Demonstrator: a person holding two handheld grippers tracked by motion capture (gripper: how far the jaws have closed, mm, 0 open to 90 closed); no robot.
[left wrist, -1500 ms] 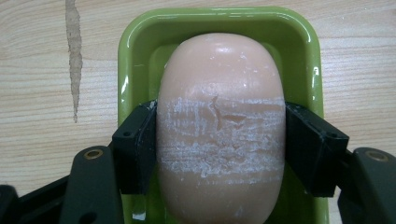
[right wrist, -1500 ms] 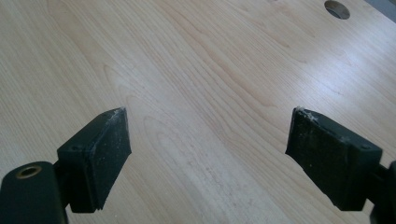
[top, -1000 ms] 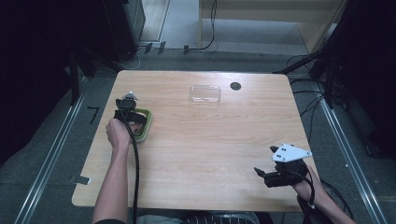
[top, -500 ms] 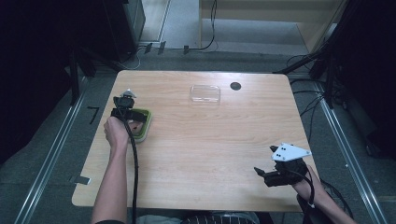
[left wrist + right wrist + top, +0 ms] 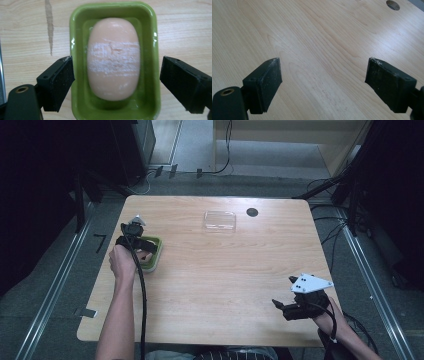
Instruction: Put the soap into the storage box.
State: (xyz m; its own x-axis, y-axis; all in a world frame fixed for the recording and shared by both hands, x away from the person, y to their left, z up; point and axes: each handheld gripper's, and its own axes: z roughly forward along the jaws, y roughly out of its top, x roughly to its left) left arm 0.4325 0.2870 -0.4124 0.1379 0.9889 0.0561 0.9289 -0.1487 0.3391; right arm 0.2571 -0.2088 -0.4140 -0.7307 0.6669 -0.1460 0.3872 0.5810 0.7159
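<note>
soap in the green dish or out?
In. The soap lies flat inside the green dish, rim all round it. The left gripper, jaws just opened, straddles the dish without touching the soap.

On the counter, the dish sits near the left edge with the bar of soap lying inside it. The left tongs hang directly over the dish, their jaws standing either side of the soap, apart from it. The clear lid lies toward the far edge, with a round hole just right of it. The right tongs rest near the front right corner, well apart from everything else.
</note>
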